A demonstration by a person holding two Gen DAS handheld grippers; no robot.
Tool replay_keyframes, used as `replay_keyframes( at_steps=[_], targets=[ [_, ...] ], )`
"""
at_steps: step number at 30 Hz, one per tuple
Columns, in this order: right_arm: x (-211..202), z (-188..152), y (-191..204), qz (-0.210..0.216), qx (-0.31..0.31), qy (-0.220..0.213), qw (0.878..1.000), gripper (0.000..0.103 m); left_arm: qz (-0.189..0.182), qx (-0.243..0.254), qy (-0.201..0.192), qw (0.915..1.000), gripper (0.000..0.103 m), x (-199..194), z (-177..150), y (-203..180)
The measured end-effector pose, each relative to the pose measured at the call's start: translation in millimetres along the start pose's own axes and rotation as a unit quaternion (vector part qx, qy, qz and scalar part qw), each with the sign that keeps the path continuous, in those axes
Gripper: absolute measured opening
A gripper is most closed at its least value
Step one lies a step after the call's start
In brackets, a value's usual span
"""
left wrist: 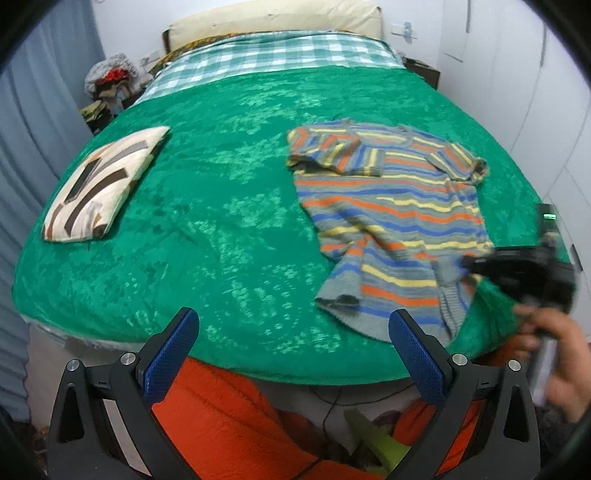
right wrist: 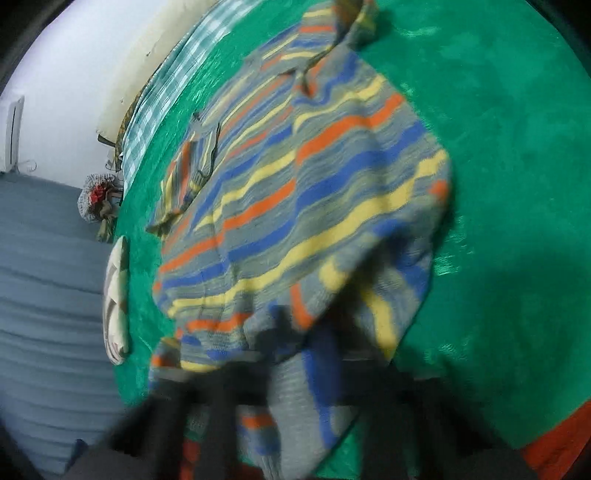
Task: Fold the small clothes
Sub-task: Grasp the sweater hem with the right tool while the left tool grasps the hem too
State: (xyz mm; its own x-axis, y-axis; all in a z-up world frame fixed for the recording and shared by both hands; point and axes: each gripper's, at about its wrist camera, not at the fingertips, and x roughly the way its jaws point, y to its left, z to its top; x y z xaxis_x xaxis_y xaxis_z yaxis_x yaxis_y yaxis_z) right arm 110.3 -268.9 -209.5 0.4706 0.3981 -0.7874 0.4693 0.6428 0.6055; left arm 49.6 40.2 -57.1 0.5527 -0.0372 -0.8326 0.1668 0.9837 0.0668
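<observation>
A small striped knit shirt [left wrist: 391, 206] in grey, blue, orange and yellow lies spread on the green bed cover [left wrist: 221, 206], right of the middle, collar towards the headboard. My left gripper [left wrist: 291, 336] is open and empty, above the near edge of the bed and just left of the shirt's hem. My right gripper [left wrist: 469, 266] reaches in from the right and is shut on the shirt's lower right hem. In the blurred right wrist view the shirt [right wrist: 295, 206] fills the frame and its hem bunches between the dark fingers [right wrist: 221, 417].
A folded patterned cloth [left wrist: 99, 184] lies on the left of the bed. A checked sheet [left wrist: 273, 59] and a cream pillow [left wrist: 273, 18] are at the head. A pile of clothes [left wrist: 107, 85] sits beside the bed at the far left. An orange blanket [left wrist: 229, 417] hangs below the near edge.
</observation>
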Motion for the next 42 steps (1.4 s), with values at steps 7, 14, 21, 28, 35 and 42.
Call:
replay_keyframes(
  at_steps=[7,14,21,28,35,42],
  targets=[
    [-108.2,-0.5,-18.8,-0.023,-0.078,-0.017,0.997,0.004,-0.029,-0.022,0.033,0.9988,0.103,26.8,-8.1,34.8],
    [-106.1,-3.3,-75.6,-0.132,-0.094,0.004,0.987,0.004,-0.163,0.010,0.077,0.9836,0.102,78.1,-4.2,11.9],
    [-100.1,-8.2,-68.6,-0.142,-0.116,-0.020,0.983,0.008,-0.185,0.054,0.106,0.9755,0.069,129.2,-5.3,-31.7],
    [-107.8,-13.7,-72.1,-0.135,-0.136,-0.007,0.981,0.055,-0.198,0.034,0.115,0.9730,0.006,134.5,-9.8,-30.7],
    [-89.8,-19.9,-83.2,-0.082,-0.164,0.060,0.981,0.057,-0.239,-0.002,0.125,0.9628,0.005,107.4,-27.2,4.4],
    [-91.9,-13.4,-94.3,-0.026,-0.132,0.100,0.986,0.006,-0.227,-0.009,0.142,0.9635,0.003,101.4,-36.9,13.5]
  ],
)
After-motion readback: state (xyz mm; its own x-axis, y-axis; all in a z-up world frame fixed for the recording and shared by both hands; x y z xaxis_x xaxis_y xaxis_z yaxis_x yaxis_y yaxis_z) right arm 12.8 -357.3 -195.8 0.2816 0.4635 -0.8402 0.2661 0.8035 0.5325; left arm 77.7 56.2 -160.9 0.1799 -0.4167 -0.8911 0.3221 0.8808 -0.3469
